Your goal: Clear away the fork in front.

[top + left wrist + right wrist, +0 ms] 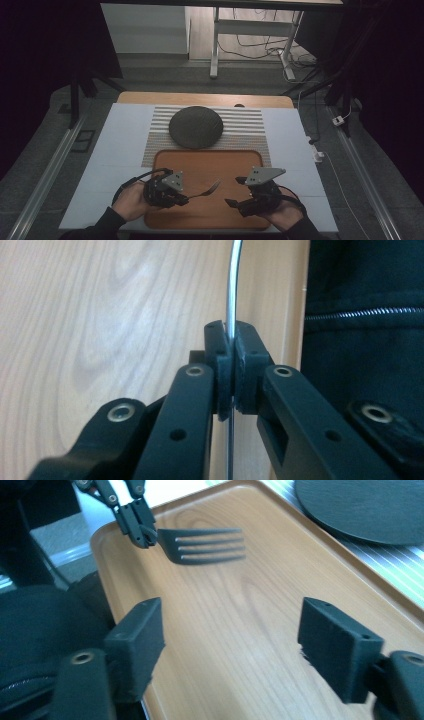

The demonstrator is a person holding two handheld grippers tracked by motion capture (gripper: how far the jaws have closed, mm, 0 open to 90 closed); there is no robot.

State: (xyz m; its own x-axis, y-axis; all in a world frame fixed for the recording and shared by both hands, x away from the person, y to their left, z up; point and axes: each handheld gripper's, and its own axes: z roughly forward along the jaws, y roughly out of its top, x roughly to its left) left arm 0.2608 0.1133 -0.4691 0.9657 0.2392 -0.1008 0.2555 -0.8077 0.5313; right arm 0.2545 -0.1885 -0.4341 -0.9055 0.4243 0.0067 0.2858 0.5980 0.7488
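Note:
A metal fork (207, 190) hangs just above a wooden tray (210, 165) at the table's near edge, tines pointing right. My left gripper (186, 199) is shut on its handle. In the left gripper view the fork (231, 285) shows edge-on as a thin curved strip pinched at my left gripper (232, 347), over the tray (100, 315). My right gripper (235, 191) stands open over the tray's right half with nothing in it. In the right gripper view my right gripper (235, 640) faces the fork (205, 545), which the left gripper (142, 530) holds above the tray (240, 610).
A dark round plate (195, 126) lies on a striped placemat (250, 125) just beyond the tray, and its edge is the plate (365, 505) in the right gripper view. A white cover (120, 145) spreads over the table. Dark zipped clothing (365, 315) is close on the left gripper's right.

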